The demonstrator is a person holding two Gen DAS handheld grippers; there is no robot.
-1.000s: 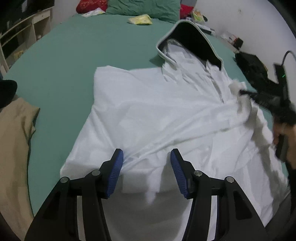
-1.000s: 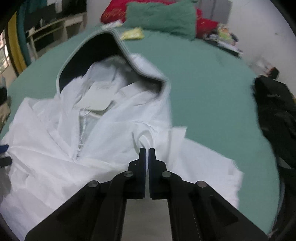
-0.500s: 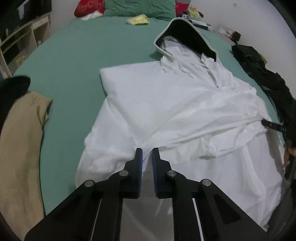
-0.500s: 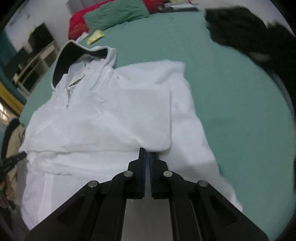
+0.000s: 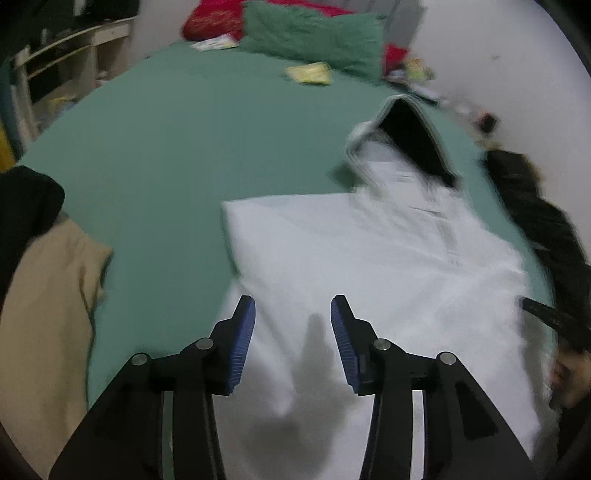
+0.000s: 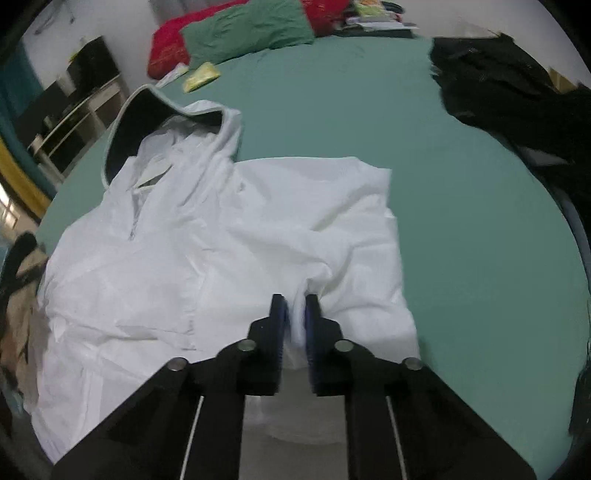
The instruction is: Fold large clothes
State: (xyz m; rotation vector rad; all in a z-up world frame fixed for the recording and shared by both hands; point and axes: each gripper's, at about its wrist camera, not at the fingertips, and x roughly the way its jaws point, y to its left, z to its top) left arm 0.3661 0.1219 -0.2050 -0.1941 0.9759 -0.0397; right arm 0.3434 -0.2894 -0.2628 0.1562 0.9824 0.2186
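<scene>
On the green bed [image 5: 155, 155], at the near left edge, a tan garment [image 5: 44, 295] lies bunched with a dark garment [image 5: 26, 206] just behind it. At the far end, a red pillow [image 5: 210, 22] and a green pillow [image 5: 314, 35] sit side by side, with a yellow packet [image 5: 310, 74] lying near them on the sheet. The white hooded jacket [image 5: 369, 266] is spread across the middle and right of the bed, its dark-lined hood [image 5: 410, 140] pointing toward the far end and its zip running down the chest. The left gripper [image 5: 293, 325] hovers over the jacket's near left part with its blue-padded jaws wide apart and nothing between them; its shadow falls on the cloth just below. This view is blurred. Further right, the right gripper [image 6: 294, 317] has its jaws nearly together, pinching a raised ridge of the white jacket [image 6: 229, 236] at its near right part, where the folded-in sleeve panel [image 6: 332, 206] lies. A heap of black clothing [image 6: 517, 92] sits at the far right edge of the bed, apart from the jacket.
</scene>
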